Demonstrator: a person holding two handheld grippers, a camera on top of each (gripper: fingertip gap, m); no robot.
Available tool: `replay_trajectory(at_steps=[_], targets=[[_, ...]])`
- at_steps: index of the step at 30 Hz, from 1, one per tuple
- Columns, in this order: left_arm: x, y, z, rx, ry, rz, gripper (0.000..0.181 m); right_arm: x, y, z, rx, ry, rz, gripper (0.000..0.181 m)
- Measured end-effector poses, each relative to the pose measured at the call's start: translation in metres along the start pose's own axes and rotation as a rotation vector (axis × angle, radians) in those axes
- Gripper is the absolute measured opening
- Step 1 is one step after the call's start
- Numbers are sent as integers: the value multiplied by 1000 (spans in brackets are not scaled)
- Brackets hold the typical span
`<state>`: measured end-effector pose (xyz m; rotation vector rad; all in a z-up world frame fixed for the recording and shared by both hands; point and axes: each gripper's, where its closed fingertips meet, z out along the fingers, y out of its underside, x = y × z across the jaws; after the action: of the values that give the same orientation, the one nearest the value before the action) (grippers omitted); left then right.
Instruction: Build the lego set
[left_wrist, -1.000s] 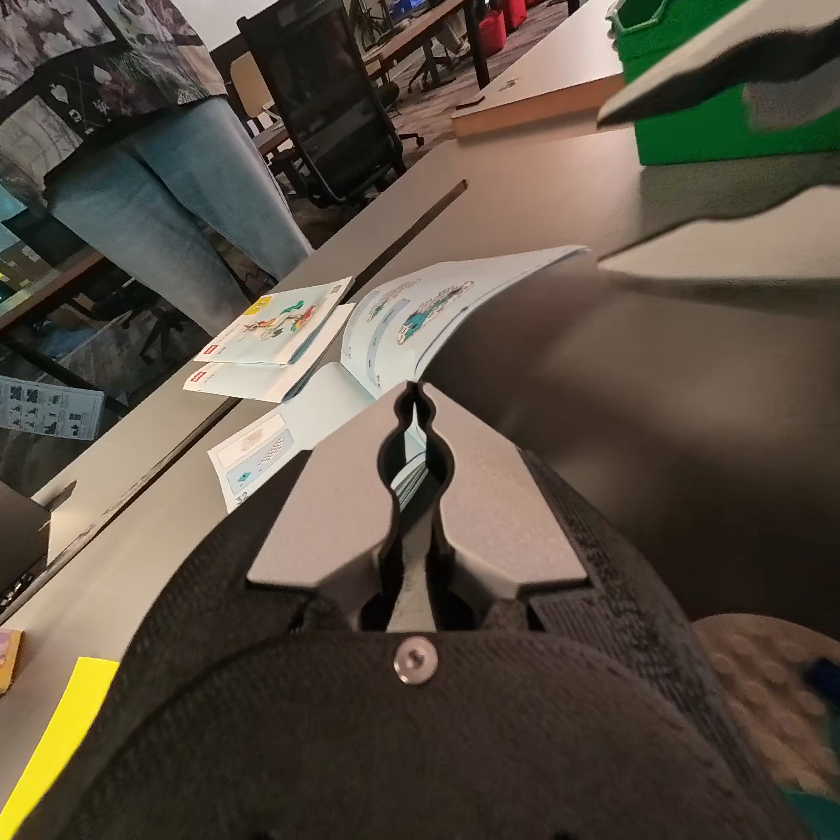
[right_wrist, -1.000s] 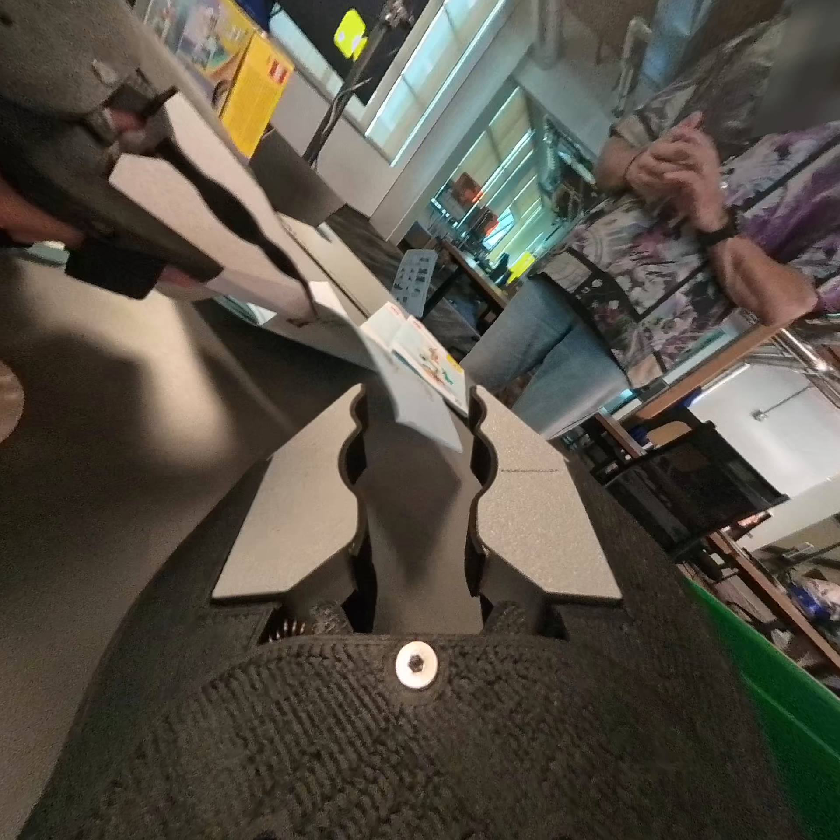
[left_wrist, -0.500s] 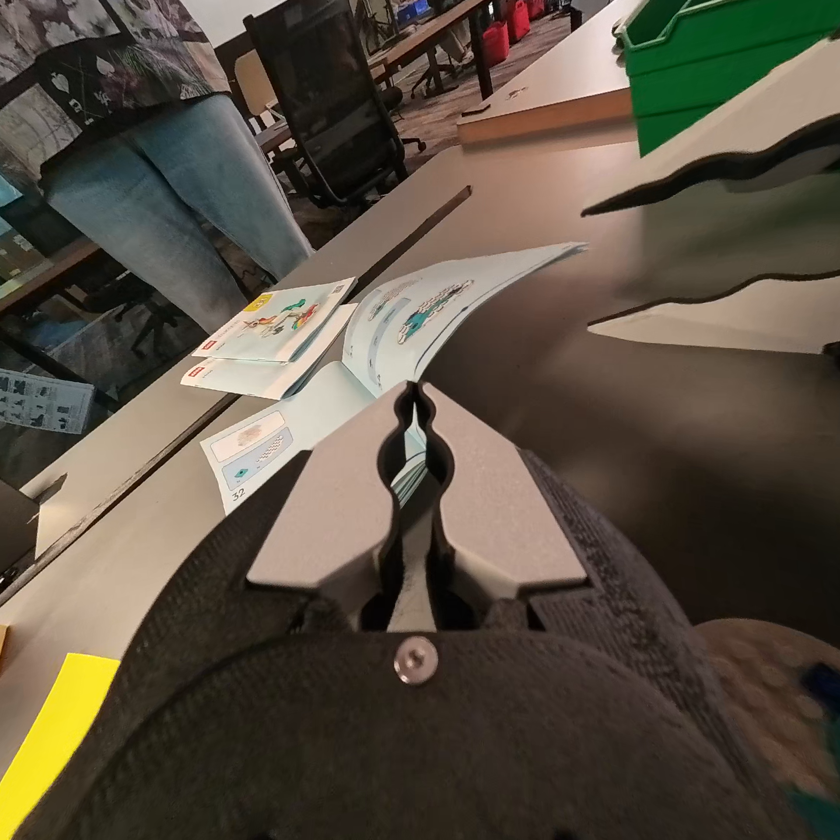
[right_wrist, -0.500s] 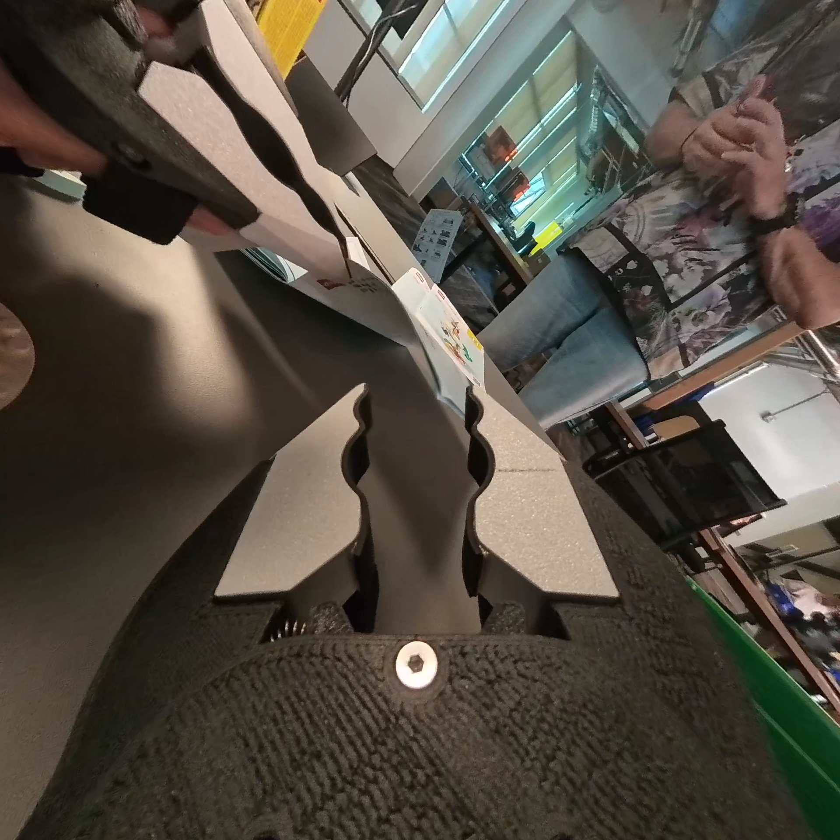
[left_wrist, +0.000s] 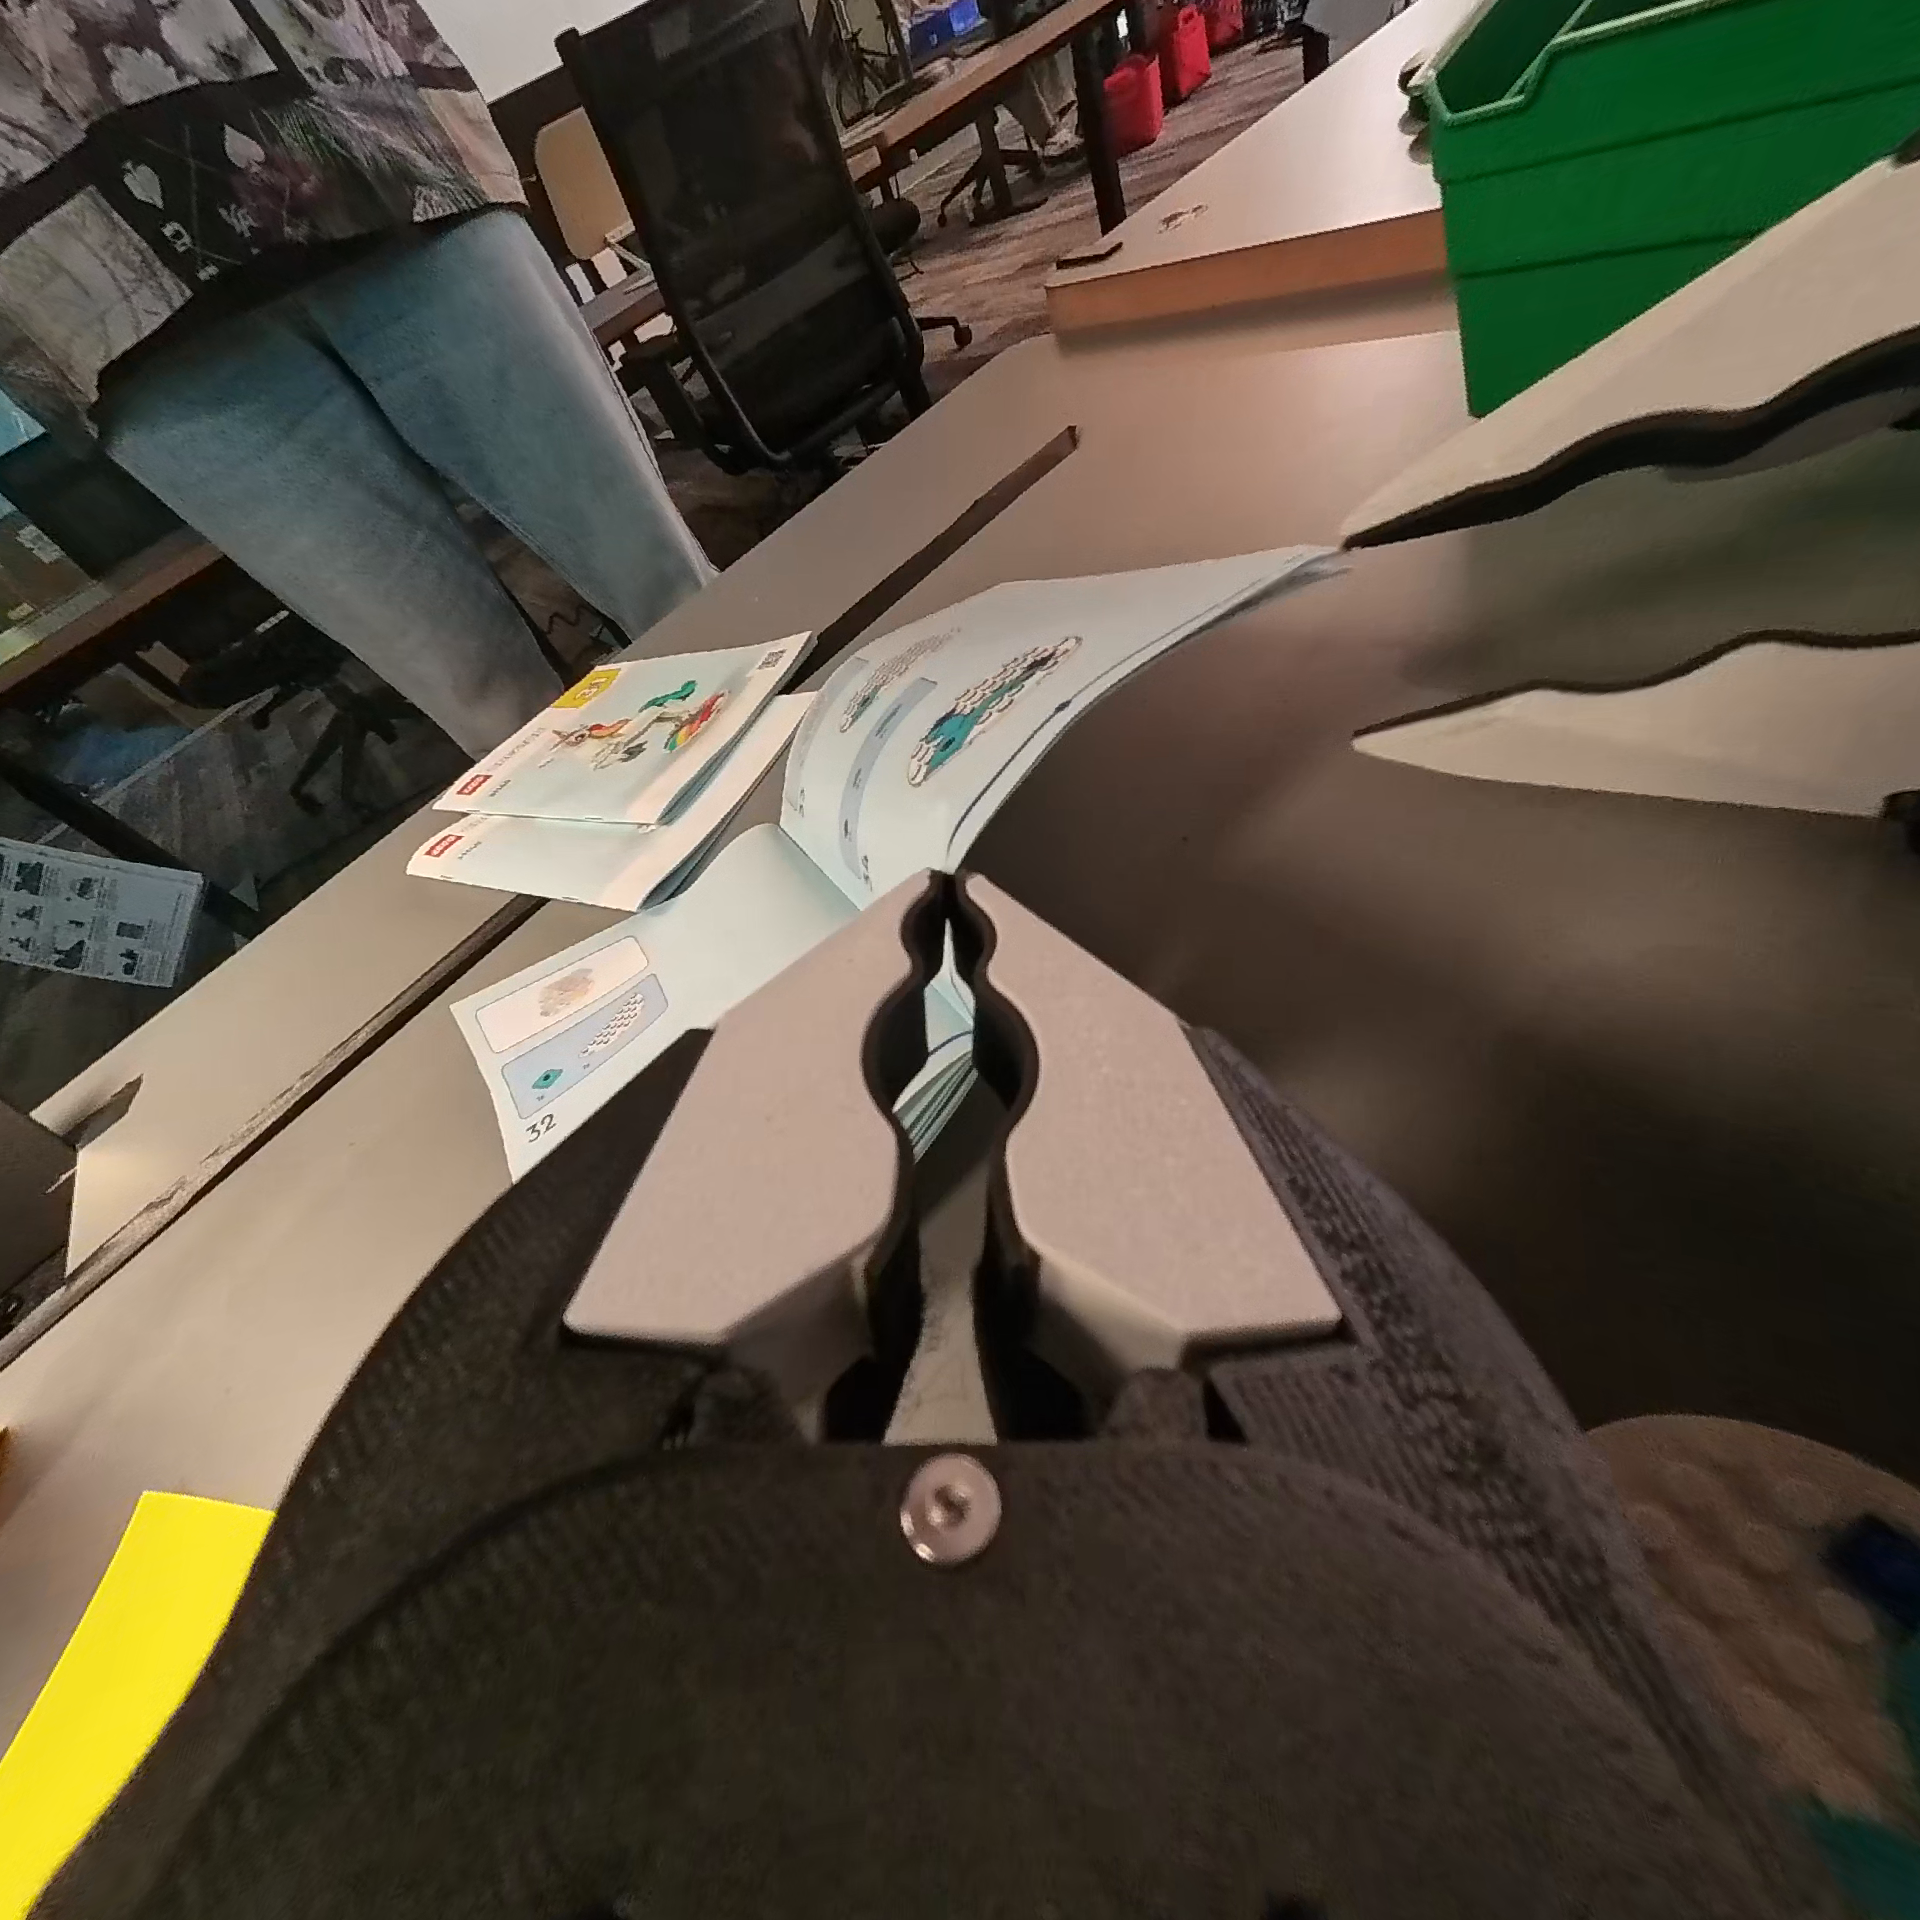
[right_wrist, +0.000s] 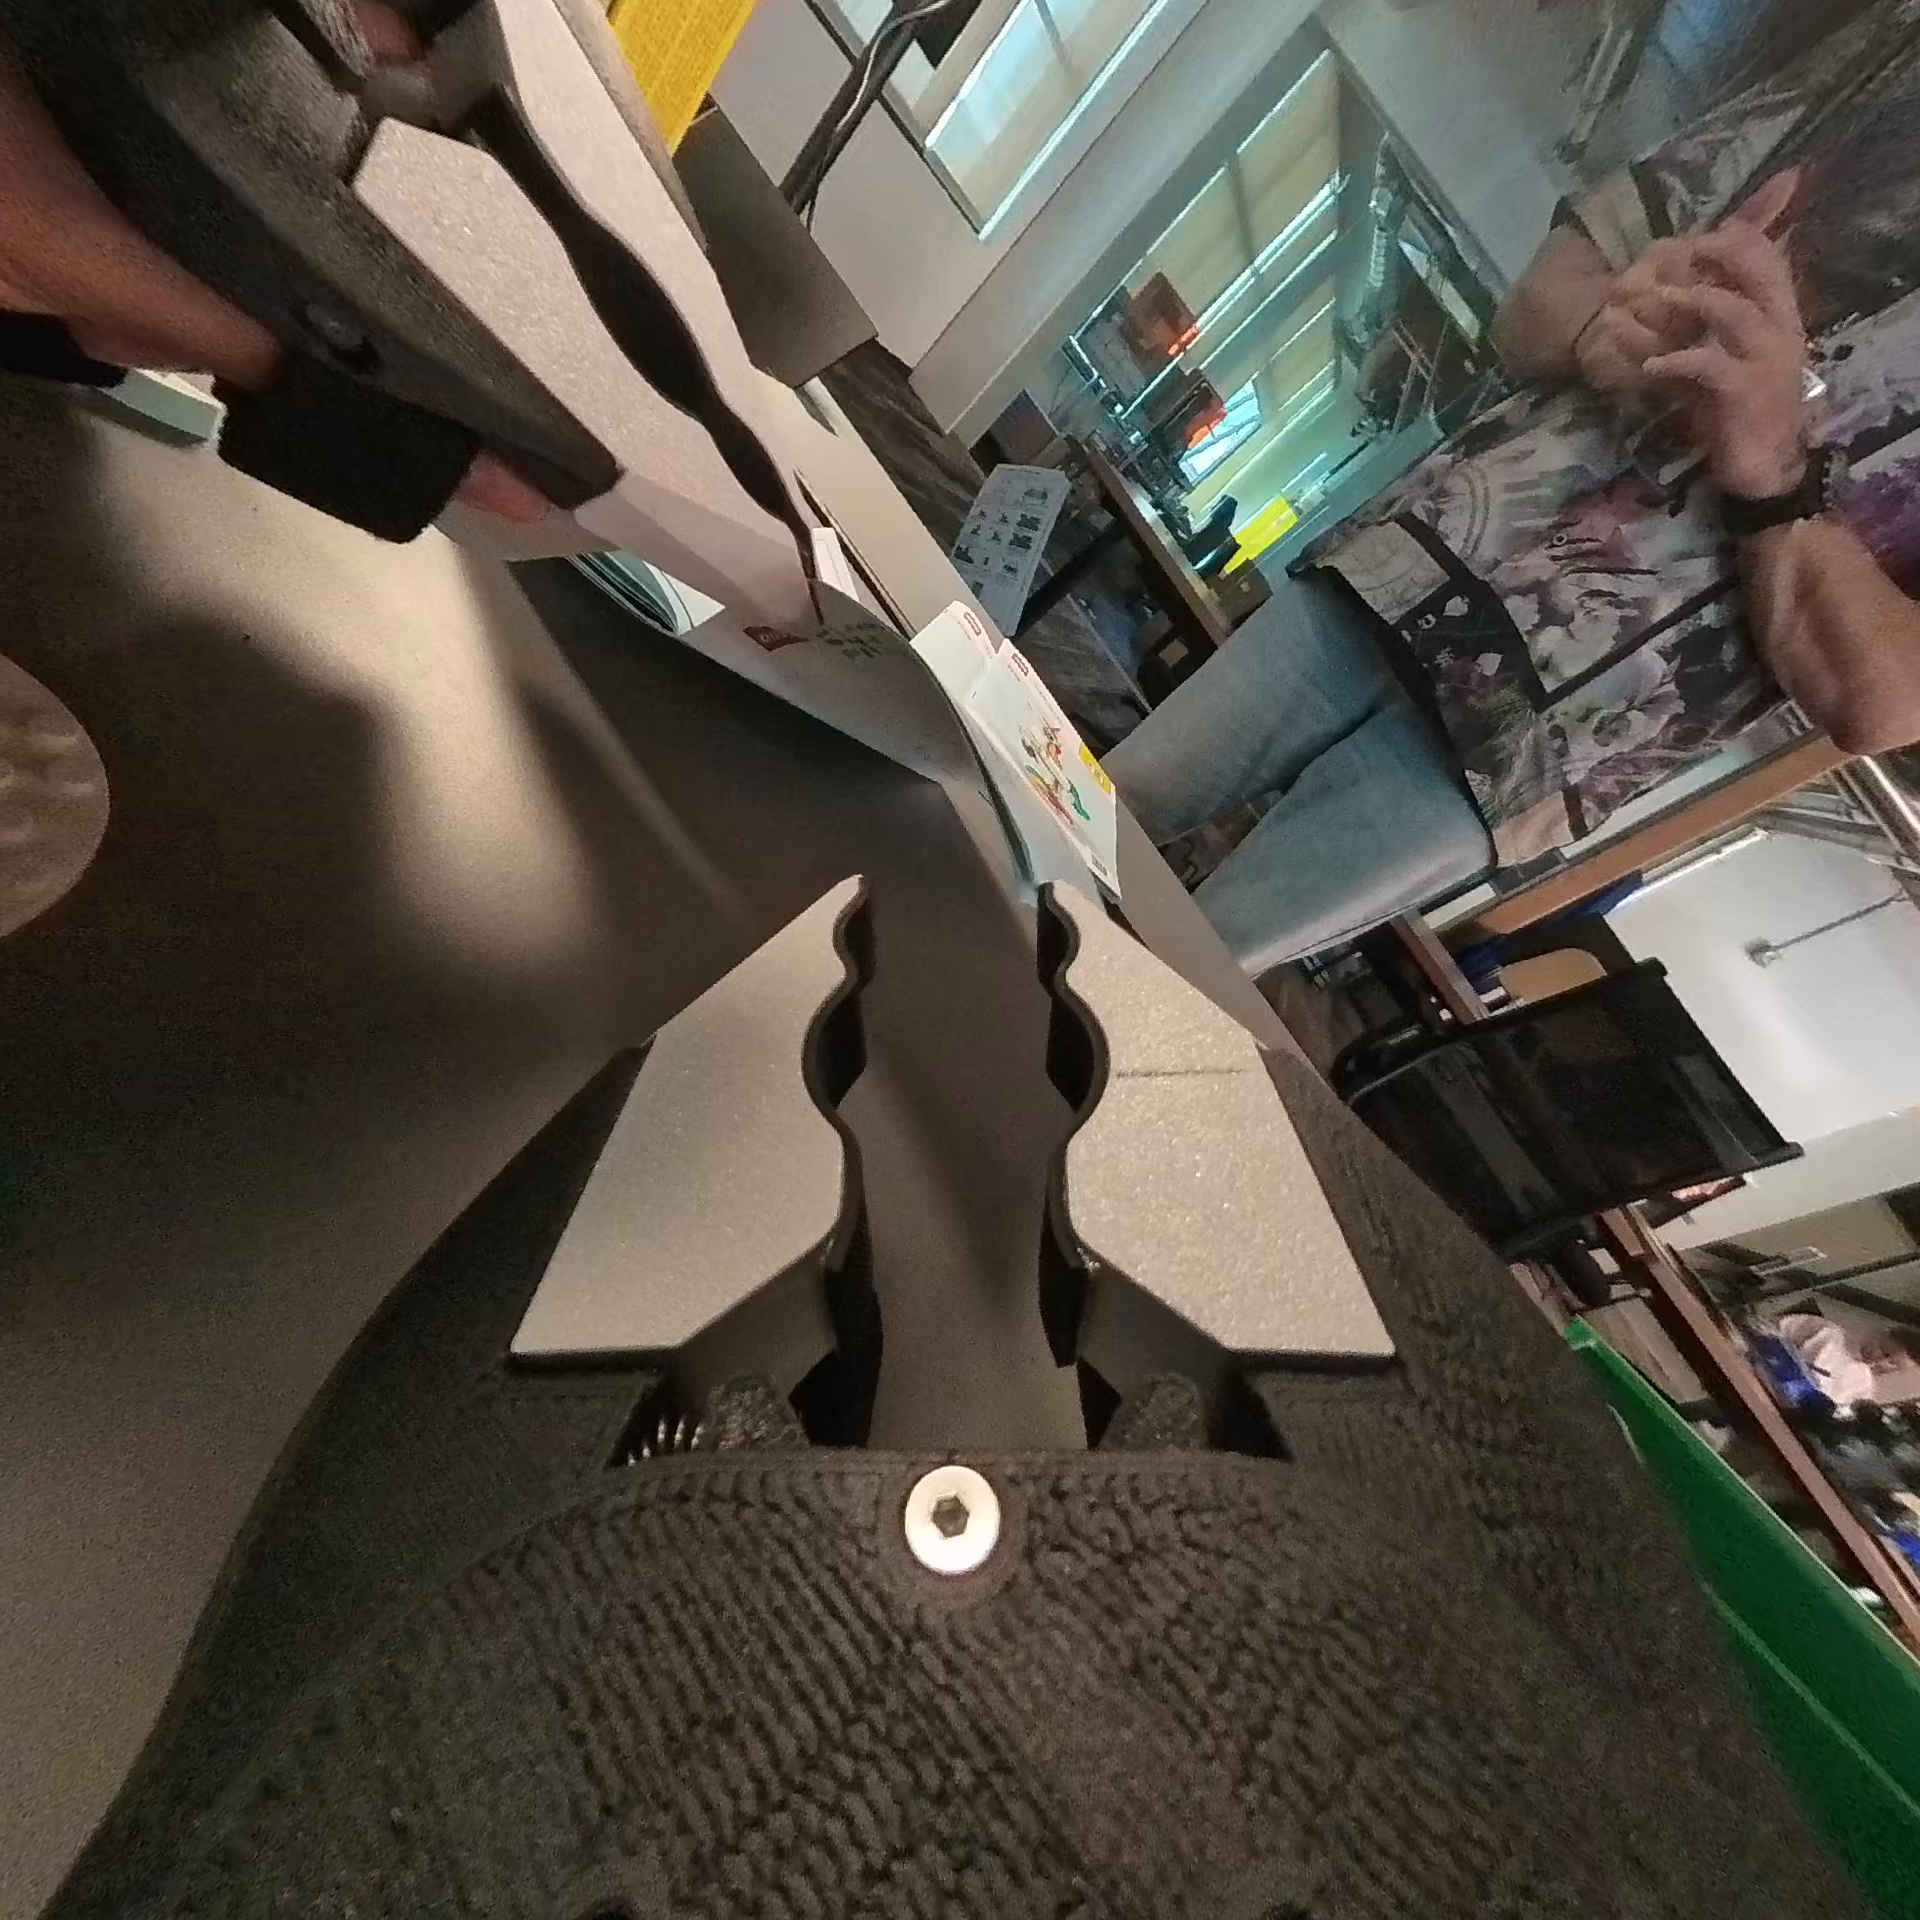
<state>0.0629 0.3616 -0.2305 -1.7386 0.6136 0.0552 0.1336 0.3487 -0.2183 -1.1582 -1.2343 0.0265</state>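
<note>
1. The instruction booklet (left_wrist: 966, 717) lies open on the dark table (left_wrist: 1455, 1039), just beside two closed booklets (left_wrist: 623, 748) near the table's far edge. A sheaf of its pages arches up off the table, pale blue, printed with small build diagrams.

2. The left gripper (left_wrist: 948, 906) is pinched shut on the near edge of that raised sheaf; the paper runs between its closed fingertips.

3. The right gripper (right_wrist: 951, 909) stands moderately open and empty, with the far corner of the lifted pages (right_wrist: 1023, 873) just beside one fingertip. Whether the paper already sits between its fingers is hard to tell.

4. Risk, as I judge it: if the two grippers pull apart or twist against each other, the thin pages may crease or tear at the spine.

5. Another risk: the left grip holds several leaves at once, so the turn may skip the wanted build step.

6. If the right gripper closes off the edge, the arched pages will likely spring flat and the page be lost.

7. A round studded baseplate (left_wrist: 1714, 1558) lies at the near edge of the left wrist view, partly hidden, with a small blue piece (left_wrist: 1870, 1564) on it. A careless sweep of the left gripper could knock it.

8. A green bin (left_wrist: 1662, 177) stands farther off on the table, and a person in jeans (left_wrist: 395, 436) stands beyond the table's edge.
</note>
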Motion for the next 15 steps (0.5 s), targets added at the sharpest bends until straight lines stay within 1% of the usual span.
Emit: replay_trajectory(at_steps=[8, 15], targets=[[-1, 0, 0, 0, 2, -7, 0, -2, 1, 1, -9, -9, -11, 28], [0, 0, 0, -6, 4, 7, 0, 2, 1, 0, -15, 27, -22, 27]])
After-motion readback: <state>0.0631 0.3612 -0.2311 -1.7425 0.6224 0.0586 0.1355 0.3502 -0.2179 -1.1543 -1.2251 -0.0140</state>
